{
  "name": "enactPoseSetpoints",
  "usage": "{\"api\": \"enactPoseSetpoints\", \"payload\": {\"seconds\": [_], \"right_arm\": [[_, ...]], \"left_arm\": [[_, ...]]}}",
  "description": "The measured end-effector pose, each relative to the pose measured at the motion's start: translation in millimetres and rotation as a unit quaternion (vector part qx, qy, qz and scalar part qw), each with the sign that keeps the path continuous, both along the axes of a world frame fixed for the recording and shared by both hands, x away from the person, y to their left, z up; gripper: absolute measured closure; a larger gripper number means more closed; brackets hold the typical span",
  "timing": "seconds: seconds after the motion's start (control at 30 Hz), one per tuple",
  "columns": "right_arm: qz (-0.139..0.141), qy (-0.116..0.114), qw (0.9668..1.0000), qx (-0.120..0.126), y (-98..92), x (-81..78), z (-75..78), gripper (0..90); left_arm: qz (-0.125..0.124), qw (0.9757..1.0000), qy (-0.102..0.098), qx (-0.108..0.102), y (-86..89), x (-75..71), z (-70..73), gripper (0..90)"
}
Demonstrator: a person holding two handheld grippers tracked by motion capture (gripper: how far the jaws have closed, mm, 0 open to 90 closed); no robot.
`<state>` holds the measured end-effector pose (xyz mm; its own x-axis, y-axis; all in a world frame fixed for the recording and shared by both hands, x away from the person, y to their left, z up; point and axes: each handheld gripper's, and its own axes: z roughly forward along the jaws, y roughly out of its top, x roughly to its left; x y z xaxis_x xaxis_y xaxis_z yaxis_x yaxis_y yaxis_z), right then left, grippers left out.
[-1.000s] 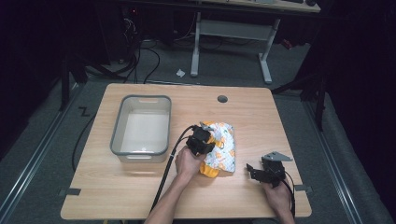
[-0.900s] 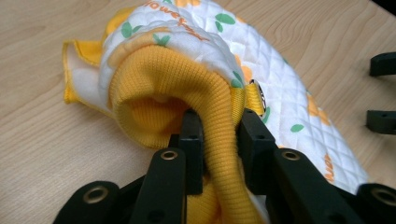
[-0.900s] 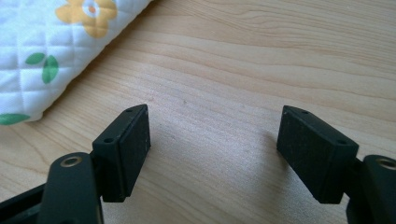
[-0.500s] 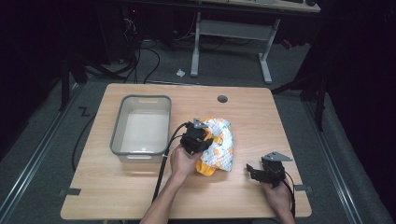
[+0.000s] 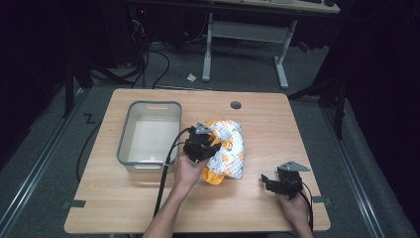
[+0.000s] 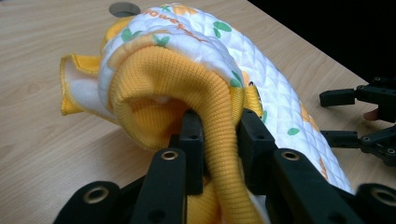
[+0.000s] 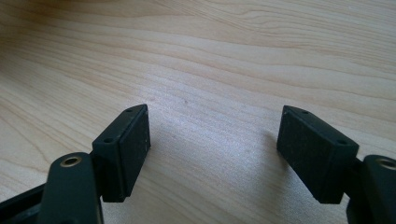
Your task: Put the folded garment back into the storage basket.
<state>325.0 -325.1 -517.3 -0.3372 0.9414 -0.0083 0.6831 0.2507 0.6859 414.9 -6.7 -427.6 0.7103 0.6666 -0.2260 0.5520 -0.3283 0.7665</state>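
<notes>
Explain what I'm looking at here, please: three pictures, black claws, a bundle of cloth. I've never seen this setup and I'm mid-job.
There is no robot here. A person sits at a light wooden table and holds a black two-jaw hand tool in each hand. The wide picture comes from a fixed camera above the table. The other two come from small cameras riding on each tool, looking along its jaws.

On the table lie a grey rectangular plastic tub, which looks empty, and beside it a bundled yellow and white quilted cloth with orange and green prints.

The left tool is shut on the cloth's yellow ribbed knit edge, pinched between its pads. The right tool hangs open just above bare wood near the table's front right, holding nothing.
</notes>
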Motion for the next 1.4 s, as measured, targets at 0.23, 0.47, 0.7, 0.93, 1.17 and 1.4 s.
{"api": "enactPoseSetpoints", "payload": {"seconds": [0.23, 0.47, 0.7, 0.93, 1.17, 1.4], "right_arm": [[0.0, 0.0, 1.0, 0.0, 0.0, 0.0, 0.0, 25.9], [0.0, 0.0, 1.0, 0.0, 0.0, 0.0, 0.0, 25.8], [0.0, 0.0, 1.0, 0.0, 0.0, 0.0, 0.0, 25.8], [0.0, 0.0, 1.0, 0.0, 0.0, 0.0, 0.0, 25.8], [0.0, 0.0, 1.0, 0.0, 0.0, 0.0, 0.0, 25.8], [0.0, 0.0, 1.0, 0.0, 0.0, 0.0, 0.0, 25.8]], "left_arm": [[0.006, 0.9999, -0.007, -0.01, 11.1, -0.7, 8.6, 74.2], [0.012, 0.9995, -0.002, -0.028, 26.1, 1.0, 14.4, 74.2], [0.009, 0.9991, 0.001, -0.042, 38.4, 3.0, 20.6, 74.2], [0.017, 0.9984, -0.002, -0.053, 55.0, 2.9, 29.8, 74.2], [0.028, 0.9979, -0.003, -0.058, 71.1, 3.7, 36.0, 74.2], [0.039, 0.9976, -0.014, -0.056, 85.2, 3.9, 46.8, 74.2]]}}
